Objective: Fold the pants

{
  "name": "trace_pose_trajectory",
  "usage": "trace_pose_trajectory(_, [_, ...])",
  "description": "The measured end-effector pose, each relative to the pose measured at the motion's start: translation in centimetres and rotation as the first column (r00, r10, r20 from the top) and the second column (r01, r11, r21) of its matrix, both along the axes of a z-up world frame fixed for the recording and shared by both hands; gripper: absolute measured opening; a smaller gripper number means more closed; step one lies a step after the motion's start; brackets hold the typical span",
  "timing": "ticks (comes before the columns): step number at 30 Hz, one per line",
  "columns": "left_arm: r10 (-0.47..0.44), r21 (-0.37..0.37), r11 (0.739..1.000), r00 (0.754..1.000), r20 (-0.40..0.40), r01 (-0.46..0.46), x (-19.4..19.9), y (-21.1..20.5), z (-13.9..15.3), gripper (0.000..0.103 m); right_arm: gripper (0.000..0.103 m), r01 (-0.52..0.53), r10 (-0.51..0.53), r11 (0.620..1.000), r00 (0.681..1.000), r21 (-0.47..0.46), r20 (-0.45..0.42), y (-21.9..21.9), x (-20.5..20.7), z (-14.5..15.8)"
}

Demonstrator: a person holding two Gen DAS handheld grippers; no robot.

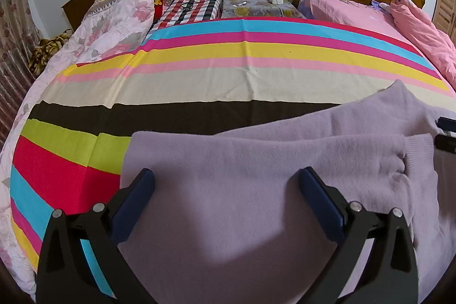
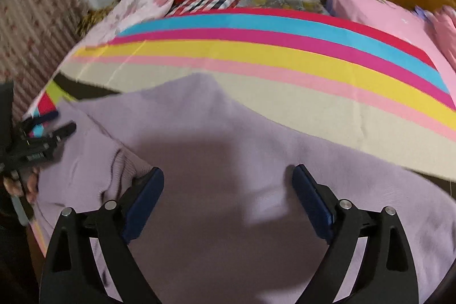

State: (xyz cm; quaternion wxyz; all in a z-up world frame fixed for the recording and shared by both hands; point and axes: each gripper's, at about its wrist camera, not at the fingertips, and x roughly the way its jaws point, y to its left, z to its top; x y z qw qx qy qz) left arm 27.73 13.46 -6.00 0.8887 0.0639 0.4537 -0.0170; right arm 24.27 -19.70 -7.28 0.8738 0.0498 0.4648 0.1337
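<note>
Left wrist view: your left gripper [image 1: 226,181] hangs over the pants [image 1: 242,161], jaws wide and empty; the lilac cloth spreads from 6 to 3 o'clock on the striped bed [image 1: 199,81].

Right wrist view: your right gripper [image 2: 228,180] gapes above the pants [image 2: 213,118], holding nothing; your left gripper [image 2: 61,123] shows at 9 o'clock.

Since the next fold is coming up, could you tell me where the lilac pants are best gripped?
Probably the ribbed cuff of the lilac pants: it is a free, thick edge lying on top. Bring the open right hand-held gripper in from the near side, one finger slid under the edge.
</note>
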Motion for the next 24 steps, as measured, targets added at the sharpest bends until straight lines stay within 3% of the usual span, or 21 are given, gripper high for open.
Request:
trace_pose_trajectory(4, [0.008,0.0,1.0,1.0,0.017,-0.008,-0.2,0.0,0.4,0.102,0.088,-0.001,0.0,1.0,0.999,0.024,0.047,-1.0,-3.6,1.3])
trace_pose_trajectory(7, [0.059,0.07,0.995,0.989,0.136,-0.069,-2.8,-1.8,2.9,0.101,0.088,-0.016,0.016,1.0,0.996,-0.006,0.082,-1.3,-6.8,1.9])
trace_pose_trajectory(10, [-0.043,-0.057,0.997,0.975,0.219,0.056,-6.5,-5.5,5.9,0.101,0.088,-0.039,0.04,0.999,0.996,-0.012,0.083,-1.0,-8.8,1.5])
trace_pose_trajectory(11, [-0.07,-0.061,0.994,0.97,0.232,0.087,-7.6,-7.3,6.2,0.101,0.088,-0.046,0.047,0.999,0.996,-0.024,0.08,-0.9,-9.0,1.2])
trace_pose_trajectory(15, [-0.171,-0.014,0.985,0.977,0.128,0.175,-9.1,-12.1,3.4,0.101,0.089,-0.051,0.055,0.986,0.998,-0.162,0.015,0.3,-10.0,-1.4])
trace_pose_trajectory(17, [-0.162,-0.001,0.987,0.986,0.027,0.162,-8.8,-12.9,0.3,0.102,0.091,-0.051,0.061,0.985,0.997,-0.167,0.055,0.3,-10.5,-1.8])
trace_pose_trajectory(19, [-0.14,-0.079,0.987,0.989,0.037,0.143,-8.9,-11.9,-0.6,0.102,0.091,-0.056,0.065,0.985,0.996,-0.166,0.053,0.3,-10.6,-1.7])
trace_pose_trajectory(24, [-0.124,-0.078,0.989,0.992,0.017,0.125,-9.1,-11.9,-0.4,0.102,0.092,-0.022,0.03,0.992,0.997,-0.121,0.064,-0.1,-11.9,-0.5])
